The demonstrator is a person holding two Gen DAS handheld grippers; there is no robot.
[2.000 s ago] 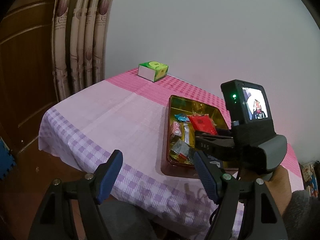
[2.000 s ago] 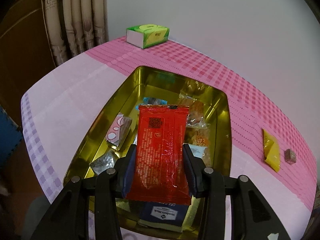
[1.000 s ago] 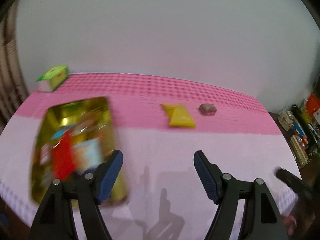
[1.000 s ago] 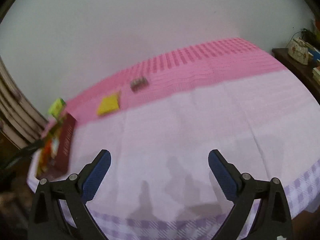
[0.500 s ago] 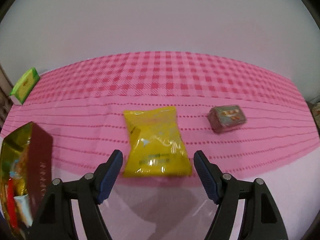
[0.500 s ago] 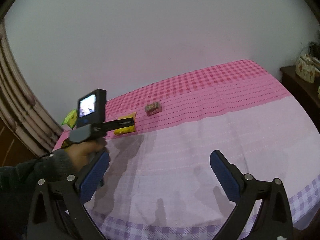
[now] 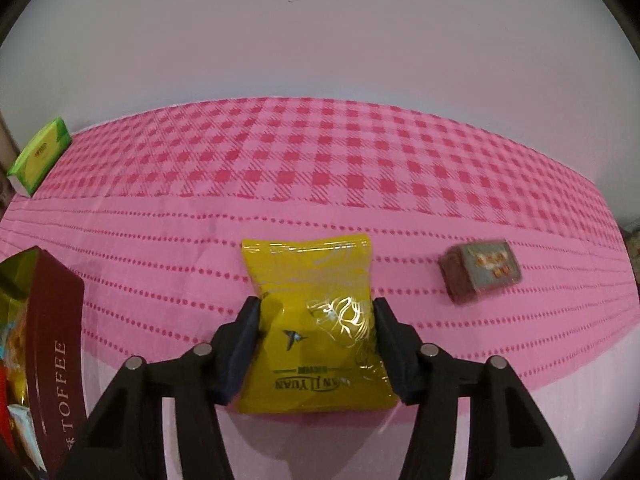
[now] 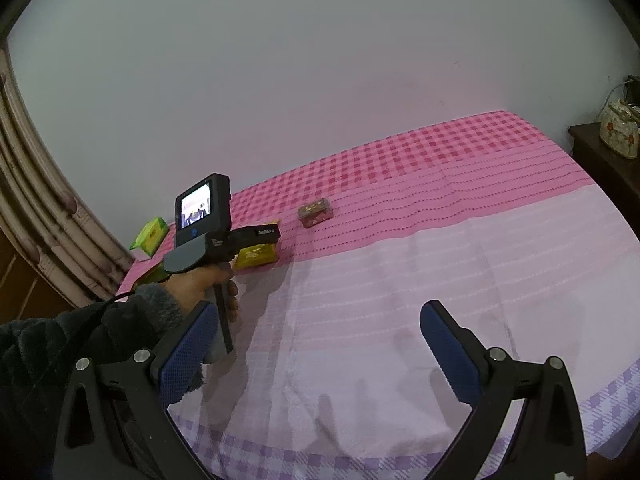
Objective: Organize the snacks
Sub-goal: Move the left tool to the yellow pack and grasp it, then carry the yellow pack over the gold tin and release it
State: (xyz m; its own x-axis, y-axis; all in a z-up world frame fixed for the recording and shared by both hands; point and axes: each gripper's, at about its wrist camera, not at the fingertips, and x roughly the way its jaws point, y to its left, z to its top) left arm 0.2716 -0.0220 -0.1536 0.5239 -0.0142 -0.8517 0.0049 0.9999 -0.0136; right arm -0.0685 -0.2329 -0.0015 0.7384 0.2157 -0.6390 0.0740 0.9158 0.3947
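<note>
A yellow snack packet (image 7: 312, 320) lies flat on the pink checked tablecloth (image 7: 320, 168). My left gripper (image 7: 318, 304) is down over it, jaws closing, and both blue pads touch the packet's long sides. A small brown wrapped sweet (image 7: 480, 270) sits to its right. The gold tin with a maroon "TOFFEE" wall (image 7: 56, 344) holds several snacks at the left edge. In the right wrist view a hand holds the left gripper (image 8: 256, 236) over the yellow packet (image 8: 256, 258). The brown sweet (image 8: 315, 212) lies beyond it. My right gripper (image 8: 318, 312) hangs open above the pale cloth, holding nothing.
A green tissue box (image 7: 38, 156) stands at the table's far left corner by the curtains (image 8: 40, 200). A dark side cabinet with a floral pot (image 8: 618, 136) is off the table's right end. The table's near edge (image 8: 360, 452) has a purple check border.
The left gripper swung from the tin to the yellow packet, dropped over it, and its jaws narrowed onto the packet's sides. The right gripper left the red packet in the tin and now hovers open.
</note>
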